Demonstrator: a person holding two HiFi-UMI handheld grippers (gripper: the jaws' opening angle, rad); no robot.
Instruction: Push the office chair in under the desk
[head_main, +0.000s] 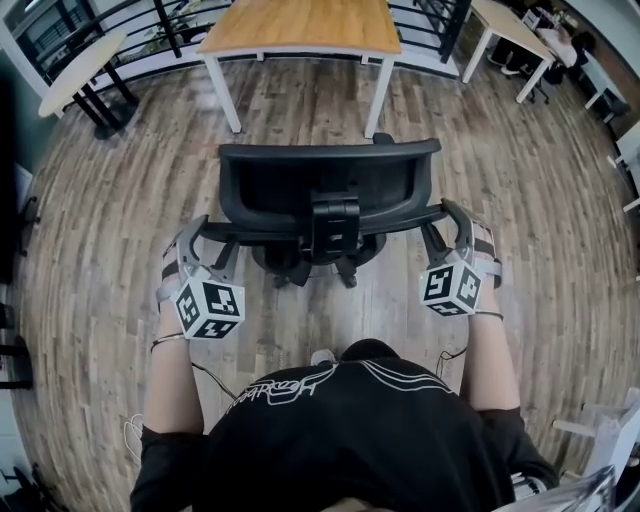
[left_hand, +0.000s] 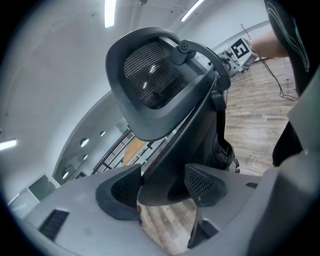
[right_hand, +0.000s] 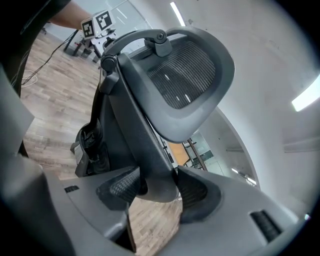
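Note:
A black office chair (head_main: 320, 180) with a mesh back stands on the wood floor, its back toward me. The wooden desk (head_main: 300, 25) with white legs lies beyond it, and the chair is still out in front of the desk. My left gripper (head_main: 197, 243) is shut on the left end of the chair's back frame. My right gripper (head_main: 455, 225) is shut on the right end. In the left gripper view the left gripper (left_hand: 160, 187) clamps the dark frame bar, with the chair's headrest (left_hand: 150, 75) above. The right gripper view shows the right gripper (right_hand: 160, 190) pinching the same kind of bar below the headrest (right_hand: 185, 75).
A round light table (head_main: 80, 65) on black legs stands at the back left. White tables (head_main: 510, 25) stand at the back right. A black railing (head_main: 150, 25) runs behind the desk. The chair's wheeled base (head_main: 315, 262) sits just ahead of my torso.

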